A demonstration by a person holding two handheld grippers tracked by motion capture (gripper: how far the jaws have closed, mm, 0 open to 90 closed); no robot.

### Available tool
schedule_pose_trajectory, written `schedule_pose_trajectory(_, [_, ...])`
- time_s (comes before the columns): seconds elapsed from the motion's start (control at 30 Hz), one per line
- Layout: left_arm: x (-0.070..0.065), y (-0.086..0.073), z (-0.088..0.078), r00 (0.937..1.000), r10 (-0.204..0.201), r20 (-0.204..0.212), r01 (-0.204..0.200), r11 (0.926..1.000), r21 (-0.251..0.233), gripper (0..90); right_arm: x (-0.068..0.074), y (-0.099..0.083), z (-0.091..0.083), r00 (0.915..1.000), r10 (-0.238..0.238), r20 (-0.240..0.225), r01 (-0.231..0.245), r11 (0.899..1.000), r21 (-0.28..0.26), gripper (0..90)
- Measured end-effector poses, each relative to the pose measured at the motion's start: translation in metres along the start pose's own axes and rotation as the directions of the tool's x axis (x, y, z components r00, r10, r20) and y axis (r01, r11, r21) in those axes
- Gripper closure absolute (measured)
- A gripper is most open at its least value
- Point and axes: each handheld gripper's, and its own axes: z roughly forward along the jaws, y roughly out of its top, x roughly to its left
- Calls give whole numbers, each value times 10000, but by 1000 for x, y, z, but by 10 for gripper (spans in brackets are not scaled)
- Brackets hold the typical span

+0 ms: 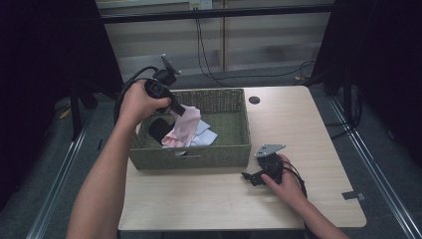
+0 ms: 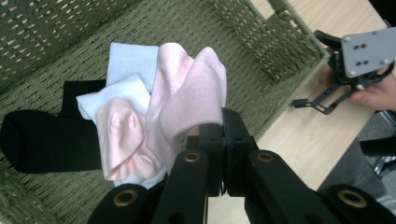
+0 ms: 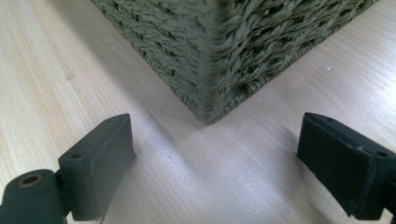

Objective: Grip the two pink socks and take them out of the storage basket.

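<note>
A green woven basket [image 1: 224, 149] stands on the wooden table [image 1: 209, 199]. My left gripper [image 1: 180, 110] hangs over its inside, shut on a pink sock [image 1: 186, 125] that dangles from its jaws; the same pink sock [image 2: 187, 98] drapes over the shut left gripper [image 2: 223, 128] in the left gripper view. Beneath it lie a second pink sock [image 2: 122, 140], a white sock [image 2: 130, 63] and a black sock [image 2: 42, 140]. My right gripper [image 1: 249, 176] rests on the table by the basket's front right corner [image 3: 210, 60], open with nothing between its fingers [image 3: 100, 158].
A round cable hole [image 1: 254, 100] sits in the table behind the basket. Bare tabletop extends right of and in front of the basket. Dark curtains flank the table, and cables trail on the floor beyond it.
</note>
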Motion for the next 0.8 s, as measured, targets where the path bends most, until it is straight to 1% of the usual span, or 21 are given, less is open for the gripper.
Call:
schedule_pose_trajectory(0.1, [-4,3,-10,10000,-72,49,73,10000,-65,885,0,0,0,10000,9,0,-9,10000,0,101])
schedule_pose_trajectory(0.17, [-5,3,-15,10000,-17,45,17,10000,-69,885,0,0,0,10000,7,-16,-7,10000,-11,101])
schedule_pose_trajectory(0.23, [-8,4,-19,9999,-109,32,109,9998,-156,885,0,0,0,10000,6,-17,-6,10000,-13,101])
schedule_pose_trajectory(0.43, [-18,4,-29,9998,130,164,-128,9998,-127,885,0,0,0,10000,10,-15,-10,10000,-9,101])
schedule_pose_trajectory(0.5, [-22,3,-30,9996,192,191,-191,9998,-60,885,0,0,0,10000,10,-13,-10,10000,-10,101])
schedule_pose_trajectory(0.63, [-29,0,-32,9987,368,347,-366,9993,-86,885,0,0,0,10000,11,-2,-11,10000,2,101])
schedule_pose_trajectory(0.77, [-36,-2,-32,9966,640,515,-637,9979,-61,885,0,0,0,10000,15,-4,-15,10000,10,101])
schedule_pose_trajectory(0.8, [-38,-2,-32,9964,686,492,-684,9976,-57,885,0,0,0,10000,0,5,0,10000,-2,101])
